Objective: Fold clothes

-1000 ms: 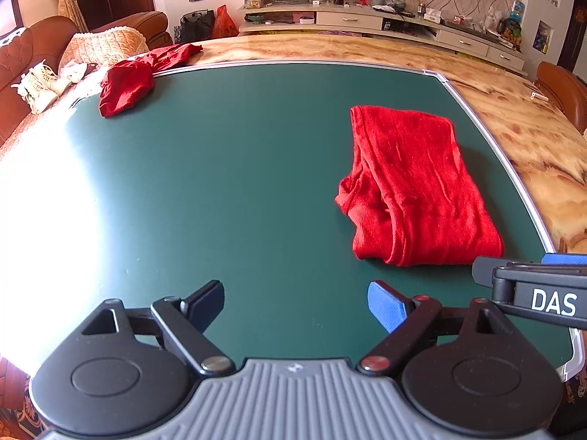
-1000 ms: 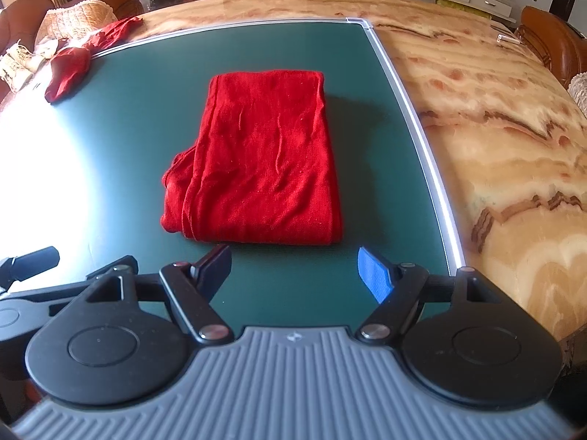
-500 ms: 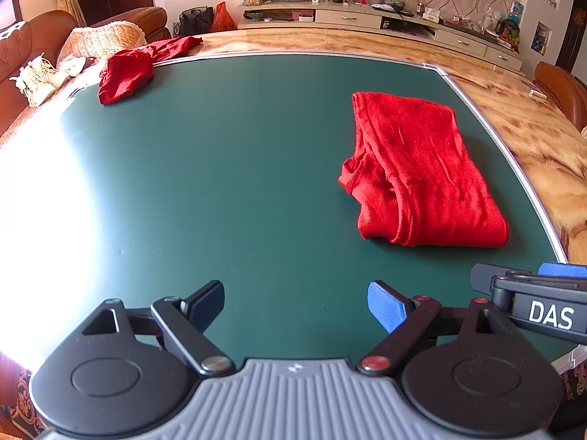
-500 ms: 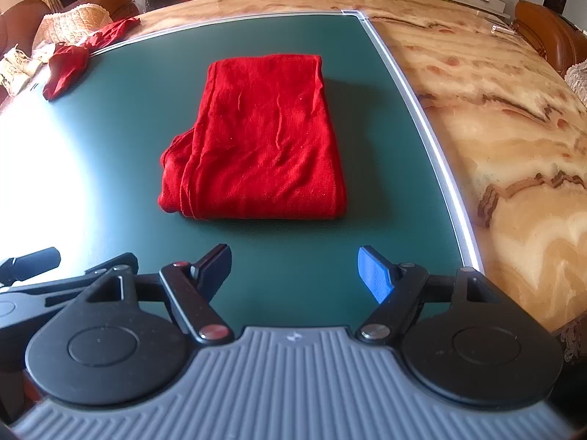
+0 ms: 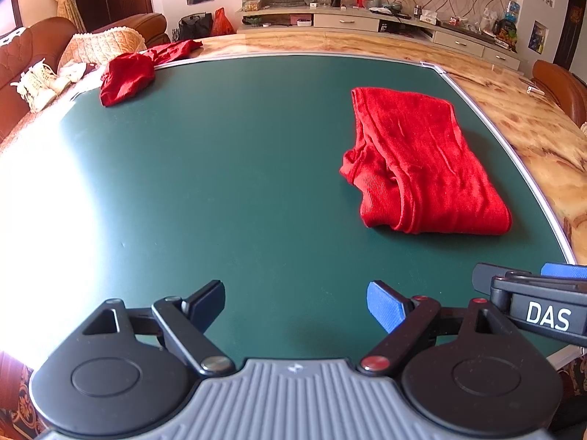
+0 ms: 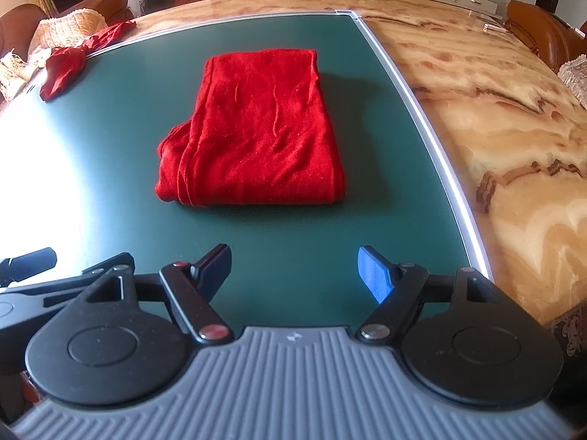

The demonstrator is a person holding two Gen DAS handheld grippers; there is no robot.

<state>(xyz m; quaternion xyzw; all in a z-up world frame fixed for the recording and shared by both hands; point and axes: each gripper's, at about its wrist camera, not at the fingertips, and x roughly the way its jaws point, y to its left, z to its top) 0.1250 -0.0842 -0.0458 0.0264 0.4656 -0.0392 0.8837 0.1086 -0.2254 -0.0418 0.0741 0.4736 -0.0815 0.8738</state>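
claws [image 6: 294, 269] apart above green mat [image 6: 293, 227]

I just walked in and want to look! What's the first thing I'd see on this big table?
Your eye would land on the bright red folded garment, lying flat on the dark green mat near the mat's right edge. Next you'd spot a crumpled red cloth at the far left corner, partly hanging over the mat's edge. Close up, the left gripper and right gripper both hover open, holding nothing.
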